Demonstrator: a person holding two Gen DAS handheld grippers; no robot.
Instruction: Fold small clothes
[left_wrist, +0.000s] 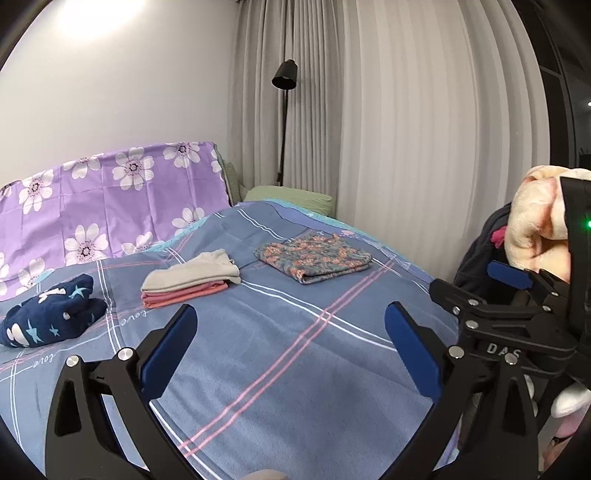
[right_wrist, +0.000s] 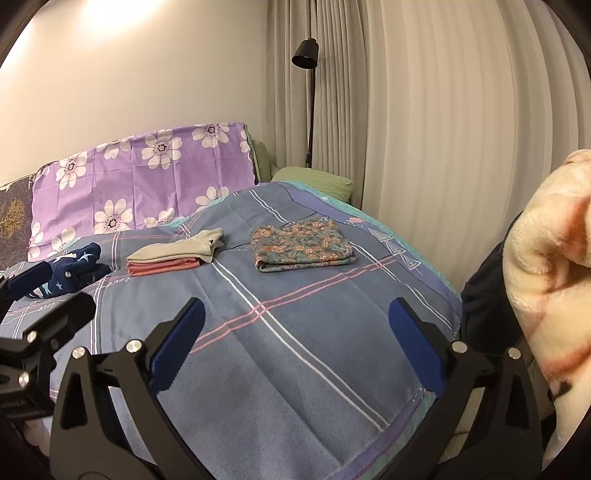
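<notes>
Both tongs hang spread and empty – left gripper (left_wrist: 290, 350), right gripper (right_wrist: 295, 343) – so next comes picking up the rumpled navy star garment (left_wrist: 51, 314), apparently unfolded beside the folded stack (left_wrist: 192, 280)

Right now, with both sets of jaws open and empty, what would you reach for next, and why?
Probably the navy star-print garment: it lies bunched at the left, while the beige-and-pink stack and the floral piece are already folded flat. The left gripper looks nearer it than the right gripper.
</notes>
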